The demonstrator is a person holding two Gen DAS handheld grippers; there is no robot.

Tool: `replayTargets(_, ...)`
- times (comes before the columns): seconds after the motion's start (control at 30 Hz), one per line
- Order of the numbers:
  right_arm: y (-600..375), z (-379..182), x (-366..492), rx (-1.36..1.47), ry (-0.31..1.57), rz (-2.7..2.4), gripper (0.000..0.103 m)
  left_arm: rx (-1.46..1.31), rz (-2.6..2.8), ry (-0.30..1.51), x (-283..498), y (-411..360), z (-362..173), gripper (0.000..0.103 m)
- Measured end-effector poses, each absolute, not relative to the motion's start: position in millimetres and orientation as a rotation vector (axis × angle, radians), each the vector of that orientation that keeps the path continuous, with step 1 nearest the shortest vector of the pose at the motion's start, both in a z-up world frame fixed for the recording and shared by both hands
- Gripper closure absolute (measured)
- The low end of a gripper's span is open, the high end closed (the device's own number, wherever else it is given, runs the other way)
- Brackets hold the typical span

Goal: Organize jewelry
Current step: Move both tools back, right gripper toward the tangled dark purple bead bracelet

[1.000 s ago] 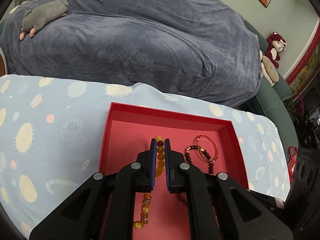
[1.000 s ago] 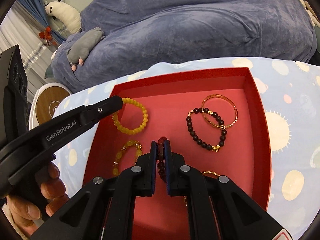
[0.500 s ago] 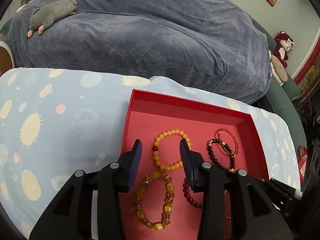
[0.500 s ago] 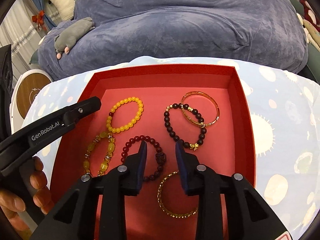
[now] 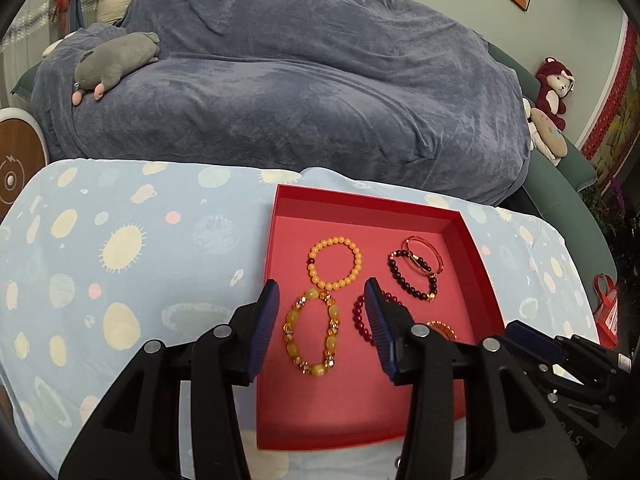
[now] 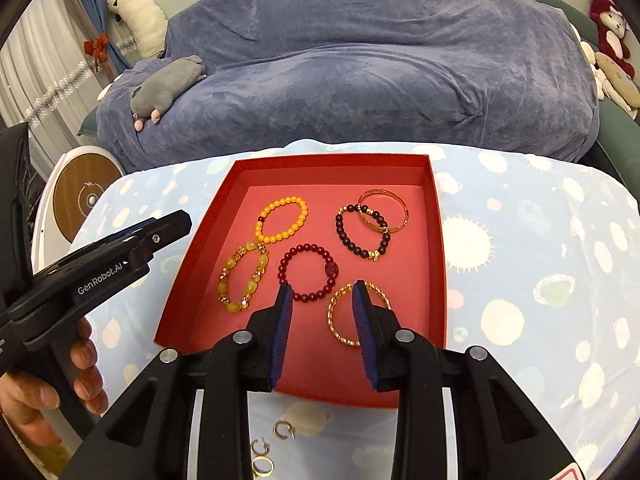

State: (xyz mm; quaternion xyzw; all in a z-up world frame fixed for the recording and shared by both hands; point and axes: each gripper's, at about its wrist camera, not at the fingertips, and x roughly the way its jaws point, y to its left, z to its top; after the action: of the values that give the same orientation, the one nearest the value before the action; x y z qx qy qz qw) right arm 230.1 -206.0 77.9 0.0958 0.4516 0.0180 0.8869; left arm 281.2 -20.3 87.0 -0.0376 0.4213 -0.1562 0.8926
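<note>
A red tray (image 6: 439, 272) (image 5: 478, 264) on the blue cloth holds several bracelets: a yellow bead one (image 6: 282, 219) (image 5: 335, 257), a chunky amber one (image 6: 243, 279) (image 5: 312, 330), a dark red one (image 6: 309, 278), a dark bead one (image 6: 362, 237) under a gold bangle (image 6: 383, 210), and a gold chain bangle (image 6: 344, 316). My left gripper (image 5: 322, 300) is open and empty above the amber bracelet. My right gripper (image 6: 322, 294) is open and empty above the tray's near part. The left gripper also shows in the right wrist view (image 6: 160, 232).
Three small gold rings (image 6: 272, 446) lie on the cloth in front of the tray. A blue-covered sofa (image 6: 360, 80) with a grey plush toy (image 6: 168, 88) stands behind the table. A round white and wood device (image 6: 80, 196) is at the left.
Both grippers opened and let go of the yellow bead and dark red bracelets, which now lie in the tray. Both grippers then pulled back and up from the tray.
</note>
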Motion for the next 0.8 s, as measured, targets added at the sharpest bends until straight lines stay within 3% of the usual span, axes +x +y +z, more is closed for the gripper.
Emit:
replayTargets(0.37,-200,83,132,0.182,0.956,0.026,0.072,-0.086,-0.295,0.889,196,12,91,0.061)
replayTargets(0.8,-174,31,39,0.207,1.065,0.04,0.072,-0.111,-0.247,0.969,95,34,47,0.061)
